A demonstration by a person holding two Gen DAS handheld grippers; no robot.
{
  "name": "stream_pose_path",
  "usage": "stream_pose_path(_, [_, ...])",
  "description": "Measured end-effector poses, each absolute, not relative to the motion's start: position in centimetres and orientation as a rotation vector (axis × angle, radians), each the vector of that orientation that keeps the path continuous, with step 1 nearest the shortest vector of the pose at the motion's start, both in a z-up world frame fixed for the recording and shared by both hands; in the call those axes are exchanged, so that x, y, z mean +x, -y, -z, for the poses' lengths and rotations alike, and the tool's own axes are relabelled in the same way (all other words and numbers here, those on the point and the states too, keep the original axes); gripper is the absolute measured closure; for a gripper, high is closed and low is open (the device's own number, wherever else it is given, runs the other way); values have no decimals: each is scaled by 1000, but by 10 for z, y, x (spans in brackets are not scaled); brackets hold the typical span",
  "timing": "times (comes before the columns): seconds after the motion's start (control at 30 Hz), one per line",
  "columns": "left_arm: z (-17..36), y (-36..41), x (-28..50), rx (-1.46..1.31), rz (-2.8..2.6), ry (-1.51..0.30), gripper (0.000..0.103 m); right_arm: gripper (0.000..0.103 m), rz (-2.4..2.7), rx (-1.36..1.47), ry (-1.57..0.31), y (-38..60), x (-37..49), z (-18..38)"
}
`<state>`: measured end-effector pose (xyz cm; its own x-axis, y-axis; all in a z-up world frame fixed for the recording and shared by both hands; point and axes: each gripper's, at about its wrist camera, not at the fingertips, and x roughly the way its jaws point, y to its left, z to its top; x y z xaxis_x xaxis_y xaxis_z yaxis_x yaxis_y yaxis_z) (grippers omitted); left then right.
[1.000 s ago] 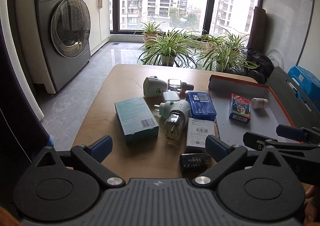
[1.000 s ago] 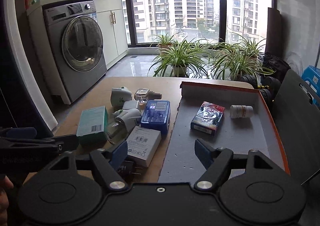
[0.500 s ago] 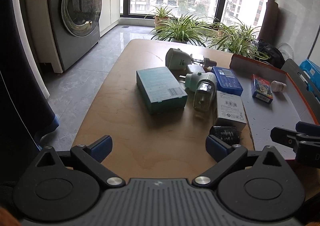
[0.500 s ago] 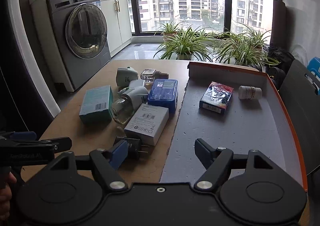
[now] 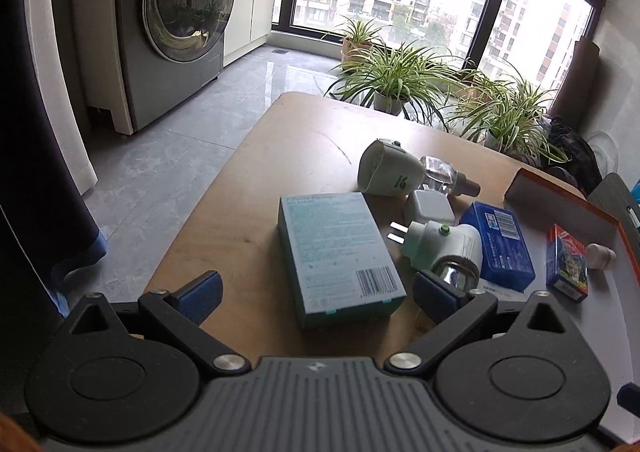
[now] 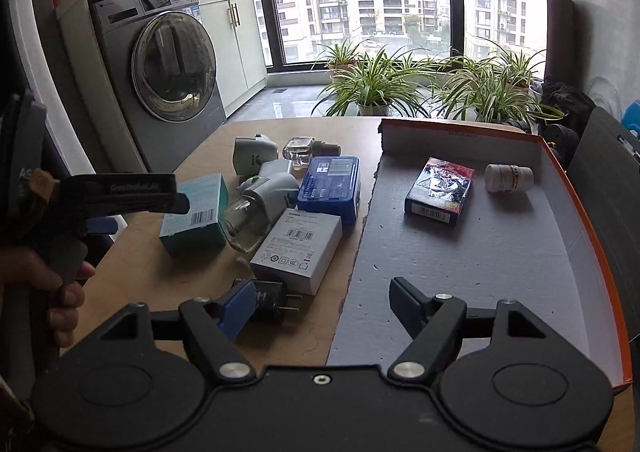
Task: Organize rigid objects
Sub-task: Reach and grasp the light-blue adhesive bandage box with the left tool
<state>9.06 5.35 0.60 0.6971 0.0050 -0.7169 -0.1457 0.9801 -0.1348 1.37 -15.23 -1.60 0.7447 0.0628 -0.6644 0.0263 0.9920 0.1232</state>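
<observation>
A teal box (image 5: 338, 252) lies on the wooden table (image 5: 280, 156), right in front of my open left gripper (image 5: 316, 292), between its fingers' line. Beside it lie two white plug-in vaporizers (image 5: 440, 248), a clear bottle (image 5: 440, 172), a blue box (image 5: 504, 248), a white box (image 6: 298, 248) and a black plug adapter (image 6: 272, 302). My right gripper (image 6: 324, 306) is open and empty over the near edge of the grey tray (image 6: 480, 252), which holds a card pack (image 6: 440, 190) and a white bottle (image 6: 508, 178). The left gripper also shows in the right wrist view (image 6: 176, 204), above the teal box (image 6: 196, 212).
A washing machine (image 5: 176, 24) stands at the left beyond the table. Potted plants (image 5: 400, 76) line the window behind the table. A dark chair (image 6: 608, 188) sits to the right of the tray. The tray has an orange raised rim (image 6: 592, 236).
My left gripper has moved forward and left, closing in on the teal box. My right gripper has drawn slightly closer to the table. Both stay open.
</observation>
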Motion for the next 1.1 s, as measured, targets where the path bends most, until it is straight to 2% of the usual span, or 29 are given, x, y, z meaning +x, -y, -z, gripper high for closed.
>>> stream_pose_path(0.33, [21, -46, 136, -138, -93, -879, 0, 15, -28, 140, -770, 153, 30, 29])
stream_pose_path(0.37, [24, -46, 137, -127, -90, -882, 5, 15, -31, 140, -774, 153, 31, 30])
stream_pose_path(0.4, [27, -47, 139, -124, -82, -893, 17, 15, -35, 139, -778, 152, 31, 32])
stream_pose_path(0.43, [28, -48, 137, -114, -78, -877, 18, 15, -36, 138, -782, 151, 32, 33])
stream_pose_path(0.5, [27, -50, 130, -94, -62, -854, 30, 15, -41, 139, -791, 149, 35, 35])
stream_pose_path(1.07, [4, -93, 43, -121, -27, -767, 31, 13, -36, 70, -838, 91, 65, 75])
stream_pose_path(1.1, [3, -92, 39, -119, -27, -763, 31, 22, -28, 59, -832, 89, 65, 75])
